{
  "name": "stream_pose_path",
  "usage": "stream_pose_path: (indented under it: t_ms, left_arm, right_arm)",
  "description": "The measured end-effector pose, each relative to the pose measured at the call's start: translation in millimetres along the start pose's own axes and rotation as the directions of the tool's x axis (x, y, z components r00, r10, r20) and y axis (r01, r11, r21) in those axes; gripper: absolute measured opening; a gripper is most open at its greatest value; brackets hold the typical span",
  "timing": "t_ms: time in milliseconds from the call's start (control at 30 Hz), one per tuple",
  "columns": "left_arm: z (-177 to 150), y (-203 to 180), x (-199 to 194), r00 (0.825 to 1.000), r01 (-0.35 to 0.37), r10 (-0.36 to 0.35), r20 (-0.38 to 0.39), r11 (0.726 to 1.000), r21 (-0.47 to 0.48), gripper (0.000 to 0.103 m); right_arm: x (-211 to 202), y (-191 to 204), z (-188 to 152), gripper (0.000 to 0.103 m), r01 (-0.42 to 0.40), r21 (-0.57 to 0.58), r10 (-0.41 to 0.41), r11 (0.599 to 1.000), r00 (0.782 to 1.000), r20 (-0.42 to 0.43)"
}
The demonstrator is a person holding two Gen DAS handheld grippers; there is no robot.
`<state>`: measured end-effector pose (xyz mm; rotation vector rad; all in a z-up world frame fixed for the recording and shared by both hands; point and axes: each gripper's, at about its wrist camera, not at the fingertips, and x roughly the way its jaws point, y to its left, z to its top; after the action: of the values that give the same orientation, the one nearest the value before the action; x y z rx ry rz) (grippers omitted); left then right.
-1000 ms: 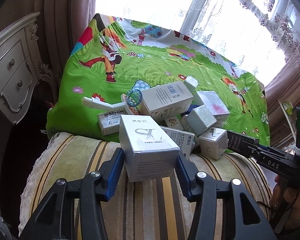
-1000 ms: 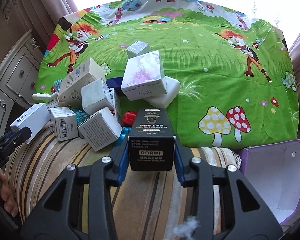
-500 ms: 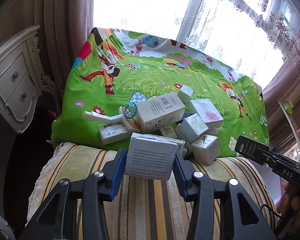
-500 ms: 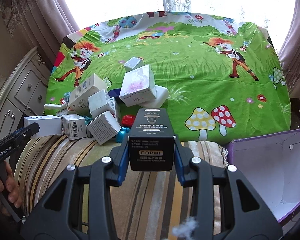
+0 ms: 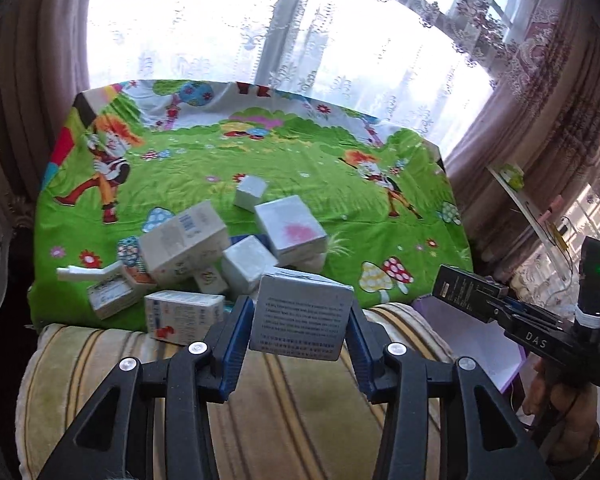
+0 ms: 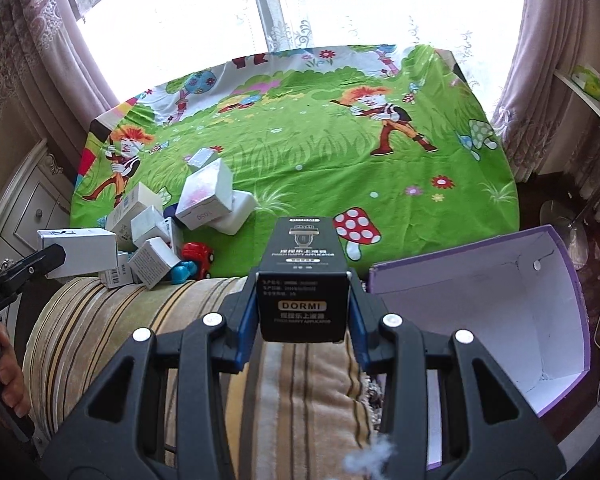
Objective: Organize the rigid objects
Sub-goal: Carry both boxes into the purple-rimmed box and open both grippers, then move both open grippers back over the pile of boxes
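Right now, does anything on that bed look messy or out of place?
Yes. The small cartons lie jumbled at the bed's near left edge, tipped and leaning on each other, with a red toy car among them. The purple box stands open beside the bed.

Left gripper [image 5: 298, 322] tilted downward, jaws clamped on the silver box [image 5: 300, 316]. Right gripper [image 6: 303, 312] likewise angled downward, jaws pressed on both sides of the black box [image 6: 303, 280]. Hand [image 6: 8, 376] wrapped around the left gripper's handle.
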<state>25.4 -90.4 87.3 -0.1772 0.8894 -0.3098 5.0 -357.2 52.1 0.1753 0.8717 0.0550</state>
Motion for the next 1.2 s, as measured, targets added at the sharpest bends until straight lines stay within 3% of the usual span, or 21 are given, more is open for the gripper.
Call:
stream_pose_path:
  t_ms: [133,300,533,933,1000,1067,1200]
  left_arm:
    - [2.9,-37.7,13.6,0.996,0.083,-0.081,-0.033,0.995,0.061,0.046]
    - [0.8,-79.9,34.3,0.978,0.193,-0.181,-0.106,0.975,0.108,0.046]
    - [-9.5,-129.5,62.3,0.928,0.334,-0.299,-0.221,0.932,0.142,0.046]
    - [-36.7,-182.1,97.9,0.853,0.447,-0.364,-0.373,0.880,0.163,0.047]
    - [-39.3,-186.7,103.0,0.839,0.460,-0.374,-0.395,0.875,0.150,0.048]
    - [-40.6,-188.9,104.9,0.836,0.462,-0.372,-0.403,0.874,0.149,0.053]
    - [-39.2,-186.4,102.4,0.847,0.447,-0.362,-0.389,0.882,0.152,0.063]
  right_arm:
    - [-9.9,-27.7,-4.8,0.043,0.038,0.049,-0.039,0.998,0.999,0.014]
    - [-15.9,-60.1,-15.1,0.043,0.087,0.100,-0.089,0.991,0.996,0.011]
    - [-17.2,-96.9,-30.3,0.043,0.150,0.155,-0.148,0.976,0.989,-0.021]
    - [-26.3,-137.3,-45.8,0.044,0.204,0.225,-0.200,0.953,0.979,-0.042]
    - [-28.1,-139.9,-46.8,0.050,0.215,0.231,-0.211,0.949,0.977,-0.040]
    - [-30.0,-142.7,-47.2,0.059,0.211,0.240,-0.209,0.948,0.977,-0.034]
    - [-31.8,-144.3,-46.6,0.068,0.208,0.256,-0.210,0.944,0.978,-0.020]
